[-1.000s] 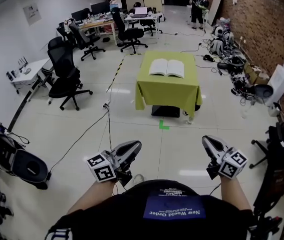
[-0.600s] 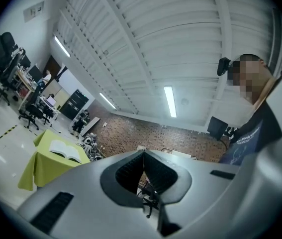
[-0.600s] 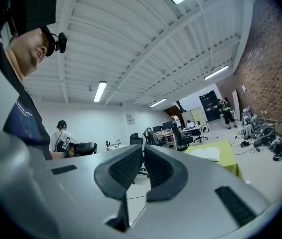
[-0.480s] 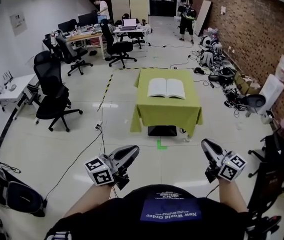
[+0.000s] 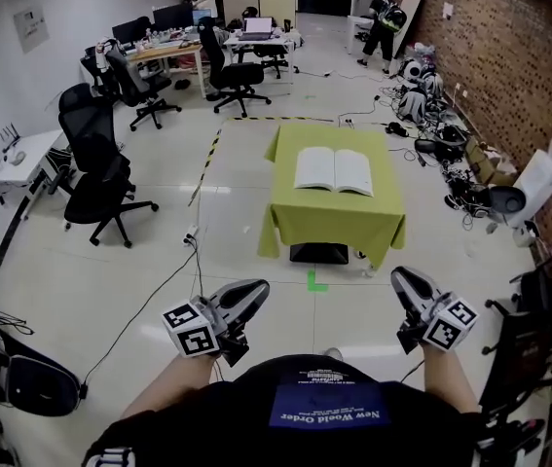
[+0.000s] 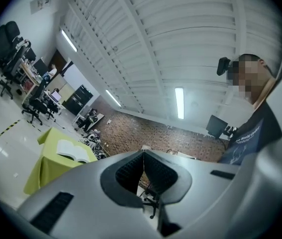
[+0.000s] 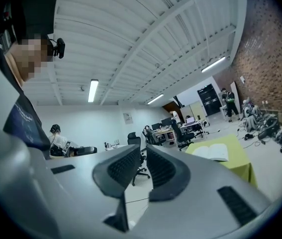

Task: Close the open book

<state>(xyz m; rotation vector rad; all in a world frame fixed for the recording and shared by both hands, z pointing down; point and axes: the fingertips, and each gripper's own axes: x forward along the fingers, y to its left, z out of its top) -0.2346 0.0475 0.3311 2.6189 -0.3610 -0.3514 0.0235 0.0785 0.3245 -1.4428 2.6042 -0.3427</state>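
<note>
In the head view the open book (image 5: 333, 171) lies on the table (image 5: 295, 224) well ahead, about midway between the left gripper (image 5: 256, 290) and the right gripper (image 5: 402, 280), its spine running away from them; in the left gripper view the jaws are clenched and empty, with the book far ahead-left; in the right gripper view the jaws have just been opening, nothing is between them, and the book is far ahead-right.

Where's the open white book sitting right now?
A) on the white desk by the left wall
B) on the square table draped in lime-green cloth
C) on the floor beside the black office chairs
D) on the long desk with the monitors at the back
B: the head view shows the open white book lying flat, pages up, on the square table draped in lime-green cloth in the middle of the room.
</note>
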